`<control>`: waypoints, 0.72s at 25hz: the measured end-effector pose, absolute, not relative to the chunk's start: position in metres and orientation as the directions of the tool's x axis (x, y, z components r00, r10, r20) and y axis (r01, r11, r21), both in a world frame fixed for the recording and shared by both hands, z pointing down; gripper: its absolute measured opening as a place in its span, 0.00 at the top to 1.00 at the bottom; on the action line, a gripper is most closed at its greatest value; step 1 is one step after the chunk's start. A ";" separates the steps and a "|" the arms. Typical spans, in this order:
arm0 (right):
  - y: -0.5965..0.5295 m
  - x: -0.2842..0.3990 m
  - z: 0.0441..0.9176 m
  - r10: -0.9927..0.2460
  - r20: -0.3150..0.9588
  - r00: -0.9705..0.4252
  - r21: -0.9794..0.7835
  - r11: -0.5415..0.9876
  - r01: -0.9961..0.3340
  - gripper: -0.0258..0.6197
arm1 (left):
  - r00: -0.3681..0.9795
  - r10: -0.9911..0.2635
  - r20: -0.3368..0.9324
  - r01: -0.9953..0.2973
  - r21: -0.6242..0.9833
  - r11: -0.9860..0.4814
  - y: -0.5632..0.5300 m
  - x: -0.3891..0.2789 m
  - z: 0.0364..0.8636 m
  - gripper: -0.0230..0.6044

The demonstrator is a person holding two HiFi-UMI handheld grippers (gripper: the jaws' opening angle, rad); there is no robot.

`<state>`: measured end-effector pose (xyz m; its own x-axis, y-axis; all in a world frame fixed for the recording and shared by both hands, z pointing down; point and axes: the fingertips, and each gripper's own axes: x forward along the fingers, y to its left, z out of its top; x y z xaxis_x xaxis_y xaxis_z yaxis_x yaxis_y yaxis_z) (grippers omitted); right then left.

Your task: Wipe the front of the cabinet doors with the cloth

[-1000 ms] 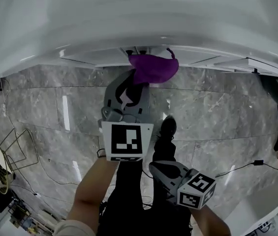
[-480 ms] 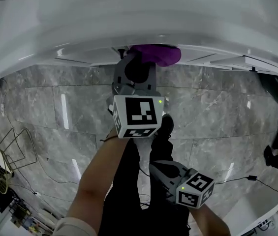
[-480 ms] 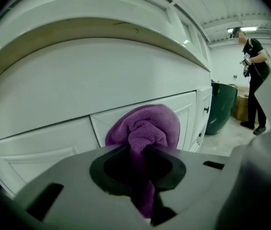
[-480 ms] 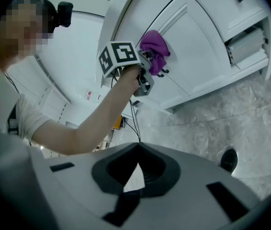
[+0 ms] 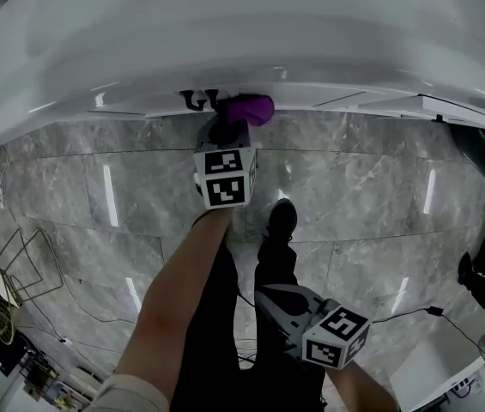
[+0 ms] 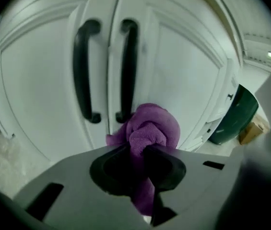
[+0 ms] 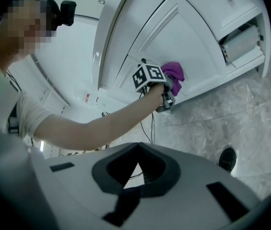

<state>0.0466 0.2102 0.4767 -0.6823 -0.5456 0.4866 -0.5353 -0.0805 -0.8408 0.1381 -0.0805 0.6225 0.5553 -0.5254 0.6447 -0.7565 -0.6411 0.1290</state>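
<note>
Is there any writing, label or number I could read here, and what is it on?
No readable words or numbers anywhere.
Left marker cube and right marker cube: only black-and-white square patterns, no letters.
Small red-and-white sticker in the background: too small to read.

Hemmed in above by the overhanging white surface [image 5: 242,50] and ahead by the cabinet doors [image 6: 183,80]. Two black handles [image 6: 83,71] jutting just left of the cloth [image 6: 149,128] clamped in the left hand-held gripper [image 6: 137,152]. Open marble floor [image 5: 362,187] below and rightward, wire rack [image 5: 21,256] far left.
</note>
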 end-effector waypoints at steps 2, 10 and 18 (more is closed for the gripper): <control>0.216 0.051 0.484 -0.543 0.493 -0.680 -0.840 -0.092 -0.535 0.95 | 0.525 -0.515 0.678 -0.782 0.145 -0.606 -0.088 0.134 0.650 0.85; 0.212 0.063 0.510 -0.569 0.503 -0.651 -0.833 -0.118 -0.540 0.95 | 0.475 -0.414 0.776 -0.740 0.096 -0.666 -0.089 0.142 0.751 0.85; 0.213 0.072 0.509 -0.581 0.513 -0.632 -0.825 -0.131 -0.549 0.95 | 0.392 -0.335 0.857 -0.666 0.013 -0.746 -0.092 0.110 0.789 0.85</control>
